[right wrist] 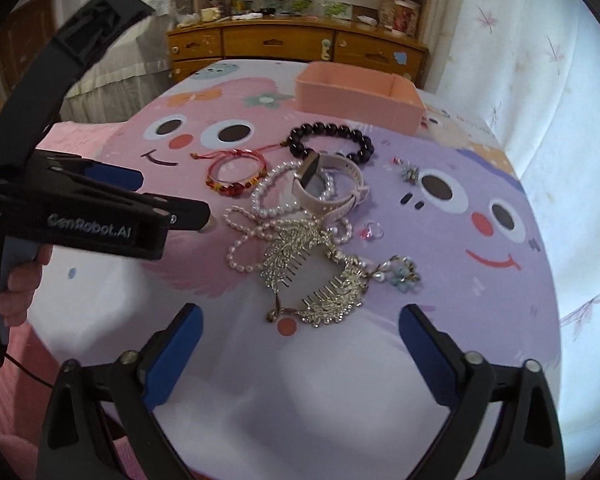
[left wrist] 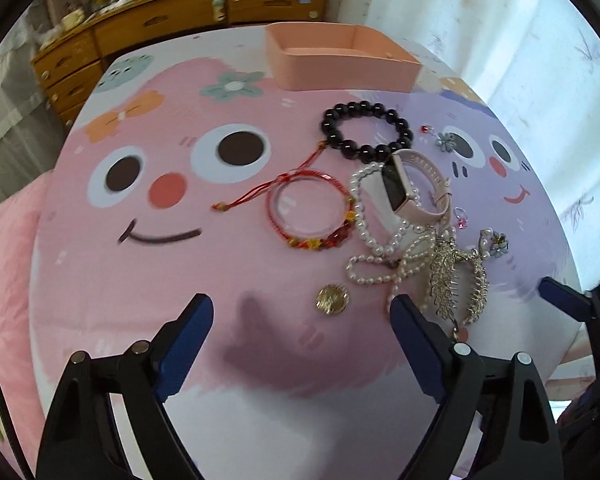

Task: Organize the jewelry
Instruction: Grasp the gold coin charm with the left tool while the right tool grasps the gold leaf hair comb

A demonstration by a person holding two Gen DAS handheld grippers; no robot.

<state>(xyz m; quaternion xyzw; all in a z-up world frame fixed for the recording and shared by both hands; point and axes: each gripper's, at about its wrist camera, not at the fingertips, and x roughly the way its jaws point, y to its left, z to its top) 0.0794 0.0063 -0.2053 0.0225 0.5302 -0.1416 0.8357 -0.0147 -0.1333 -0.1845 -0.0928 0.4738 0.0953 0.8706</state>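
Jewelry lies in a pile on the cartoon tablecloth (left wrist: 140,272): a black bead bracelet (left wrist: 366,130), a red cord bracelet (left wrist: 312,210), a pink watch (left wrist: 416,188), pearl strands (left wrist: 380,240), a silver comb clip (left wrist: 458,276), a gold coin (left wrist: 332,299) and small flower earrings (left wrist: 446,141). A pink box (left wrist: 340,60) stands open behind them. My left gripper (left wrist: 302,312) is open just short of the coin. My right gripper (right wrist: 300,324) is open in front of the comb clip (right wrist: 316,276). The pink box (right wrist: 360,98) looks empty.
A wooden dresser (right wrist: 296,46) with clutter stands behind the table. White curtains (right wrist: 540,80) hang at the right. A pink bedcover (left wrist: 4,248) lies to the left. The left gripper's body (right wrist: 100,216) reaches in from the left in the right wrist view.
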